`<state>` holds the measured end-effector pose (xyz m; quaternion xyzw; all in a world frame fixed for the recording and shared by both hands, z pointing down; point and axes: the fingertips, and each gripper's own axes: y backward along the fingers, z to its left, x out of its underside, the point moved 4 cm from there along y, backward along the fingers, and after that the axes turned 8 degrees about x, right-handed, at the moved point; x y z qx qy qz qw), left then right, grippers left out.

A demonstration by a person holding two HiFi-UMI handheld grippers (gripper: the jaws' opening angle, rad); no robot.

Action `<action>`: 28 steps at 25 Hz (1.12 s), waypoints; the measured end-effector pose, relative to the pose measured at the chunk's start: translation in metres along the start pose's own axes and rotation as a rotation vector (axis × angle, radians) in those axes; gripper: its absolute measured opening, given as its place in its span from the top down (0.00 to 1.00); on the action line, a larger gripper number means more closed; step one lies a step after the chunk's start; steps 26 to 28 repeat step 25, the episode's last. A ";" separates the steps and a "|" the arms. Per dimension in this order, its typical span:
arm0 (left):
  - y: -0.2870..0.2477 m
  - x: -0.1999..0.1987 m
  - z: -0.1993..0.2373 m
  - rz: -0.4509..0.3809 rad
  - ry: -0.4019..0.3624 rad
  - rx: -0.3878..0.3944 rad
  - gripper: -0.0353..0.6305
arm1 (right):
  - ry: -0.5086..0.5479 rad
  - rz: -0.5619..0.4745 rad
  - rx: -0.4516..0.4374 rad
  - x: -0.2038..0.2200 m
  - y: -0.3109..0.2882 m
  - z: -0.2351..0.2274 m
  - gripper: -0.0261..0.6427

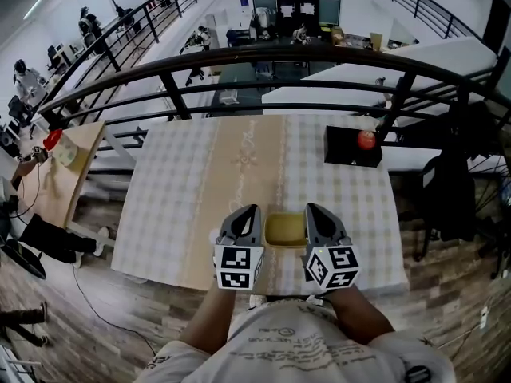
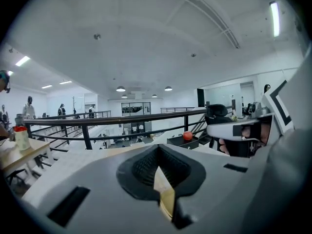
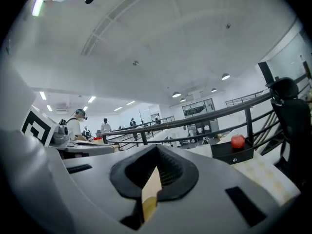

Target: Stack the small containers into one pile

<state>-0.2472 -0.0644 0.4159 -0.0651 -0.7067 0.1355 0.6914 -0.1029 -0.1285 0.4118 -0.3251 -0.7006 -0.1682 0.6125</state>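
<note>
On the table (image 1: 184,198); shallow yellow container (image 1: 286,230).

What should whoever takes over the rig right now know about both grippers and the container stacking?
Left hand-held gripper: jaws together, gripping nothing, just left of the yellow container.
Right hand-held gripper: jaws together, gripping nothing, just right of it.
The container sits near the front edge of the table. I cannot tell whether it is one piece or a nested pile.
Done: possibly the stacking, as no loose containers show elsewhere.
Left: check the pile from closer up.
</note>
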 end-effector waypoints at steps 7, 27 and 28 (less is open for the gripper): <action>0.000 -0.004 0.000 -0.013 -0.010 0.018 0.94 | -0.015 0.065 0.015 0.015 -0.005 0.002 0.96; -0.010 -0.010 -0.020 -0.026 -0.034 0.064 0.94 | -0.018 0.095 0.024 0.023 -0.003 -0.003 0.96; -0.010 -0.010 -0.020 -0.026 -0.034 0.064 0.94 | -0.018 0.095 0.024 0.023 -0.003 -0.003 0.96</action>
